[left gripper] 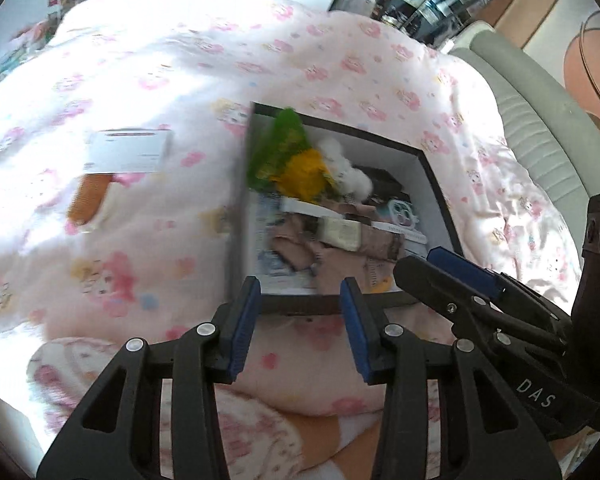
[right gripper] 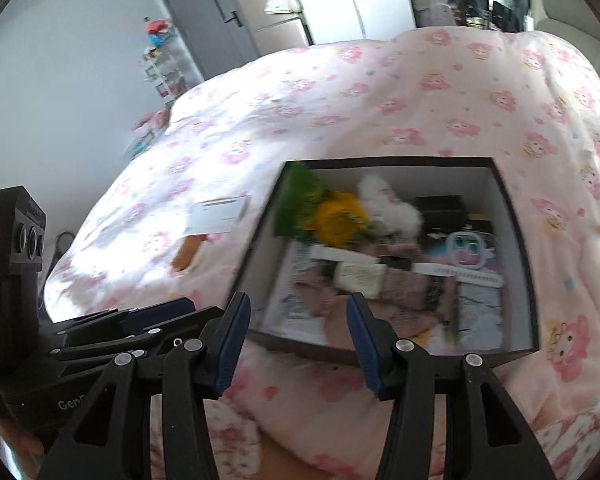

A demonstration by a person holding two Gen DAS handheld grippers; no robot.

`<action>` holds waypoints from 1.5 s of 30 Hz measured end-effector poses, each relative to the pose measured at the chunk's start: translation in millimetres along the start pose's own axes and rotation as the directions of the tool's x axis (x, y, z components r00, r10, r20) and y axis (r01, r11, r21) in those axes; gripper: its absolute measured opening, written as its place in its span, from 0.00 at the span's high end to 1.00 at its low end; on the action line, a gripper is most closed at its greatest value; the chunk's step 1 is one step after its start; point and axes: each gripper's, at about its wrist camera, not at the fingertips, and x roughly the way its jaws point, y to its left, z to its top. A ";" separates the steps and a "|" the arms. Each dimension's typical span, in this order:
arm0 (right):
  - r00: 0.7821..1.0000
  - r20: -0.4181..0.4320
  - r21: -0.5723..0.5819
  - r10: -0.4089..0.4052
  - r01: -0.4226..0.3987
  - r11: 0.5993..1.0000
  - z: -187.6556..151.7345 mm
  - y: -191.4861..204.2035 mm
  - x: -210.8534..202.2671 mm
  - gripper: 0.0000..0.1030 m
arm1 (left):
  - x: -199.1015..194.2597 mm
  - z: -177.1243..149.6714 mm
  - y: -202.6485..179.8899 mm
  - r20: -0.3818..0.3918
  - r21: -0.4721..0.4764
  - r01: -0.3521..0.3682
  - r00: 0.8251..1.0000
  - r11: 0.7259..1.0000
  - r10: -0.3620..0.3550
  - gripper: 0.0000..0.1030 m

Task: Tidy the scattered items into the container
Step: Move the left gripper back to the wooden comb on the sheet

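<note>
Your left tongs point(left gripper: 300, 316) stand released above the near wall of the box point(left gripper: 440, 184), with nothing between the blue pads. Your right tongs point(right gripper: 298, 332) are likewise released and empty, over the same near wall. Each pair shows in the other's camera, close alongside: the right tongs at the right edge of the left view, the left tongs at the left edge of the right view.

The box, black outside and white inside, sits on the bed point(right gripper: 420, 92), on a pink patterned quilt. Inside lie a green and yellow flower bunch point(right gripper: 332, 216) at the far left corner, a white fluffy toy point(right gripper: 388, 204) just beside it, a black item point(right gripper: 440, 206) by the far wall, a white strap point(right gripper: 440, 272) across the middle, and pink cloth point(right gripper: 332, 304) over papers.

Two items lie on the quilt outside, left of the box: a white card point(left gripper: 128, 151) and an orange piece point(left gripper: 88, 196) touching its near edge. Motion blur hides finer detail.
</note>
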 end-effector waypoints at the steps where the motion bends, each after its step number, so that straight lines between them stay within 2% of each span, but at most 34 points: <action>1: 1.000 -0.006 -0.004 0.012 -0.012 1.000 -0.3 8.1 2.3 0.54 | -6.8 -2.1 8.5 0.007 -0.009 -0.006 1.000 1.000 0.006 0.60; 9: 0.995 -0.052 -0.086 0.087 -0.092 0.992 -0.3 83.7 29.8 0.54 | -44.7 -16.0 84.6 0.044 -0.118 -0.065 0.997 0.991 0.071 0.60; 16: 0.986 -0.114 -0.176 0.118 -0.137 0.975 -0.5 142.1 69.3 0.54 | -58.1 -28.6 151.9 0.051 -0.236 -0.104 0.992 0.966 0.119 0.60; 20: 0.980 -0.151 -0.223 0.132 -0.164 0.961 3.9 170.1 93.9 0.54 | -60.6 -30.0 187.3 0.058 -0.303 -0.090 0.992 0.949 0.112 0.60; 24: 0.978 -0.177 -0.273 0.110 -0.157 0.949 9.9 195.4 118.3 0.54 | -54.5 -28.4 220.7 0.055 -0.359 -0.080 0.993 0.930 0.107 0.60; 36: 0.958 -0.275 -0.255 0.080 -0.153 0.955 27.3 216.5 202.1 0.54 | -5.7 -11.1 286.3 0.014 -0.450 -0.060 0.997 0.891 0.074 0.60; 39: 0.954 -0.288 -0.228 0.084 -0.154 0.961 29.6 213.8 220.4 0.54 | 7.7 -5.6 299.4 0.001 -0.461 -0.081 0.996 0.884 0.092 0.60; 41: 0.956 -0.286 -0.192 0.063 -0.121 0.974 29.8 206.7 234.3 0.54 | 15.8 -2.5 310.9 -0.005 -0.478 -0.098 0.994 0.873 0.109 0.60; 45: 0.946 -0.321 -0.166 0.041 -0.099 0.981 28.4 196.4 260.7 0.54 | 30.3 3.5 331.2 -0.011 -0.502 -0.077 0.997 0.861 0.082 0.60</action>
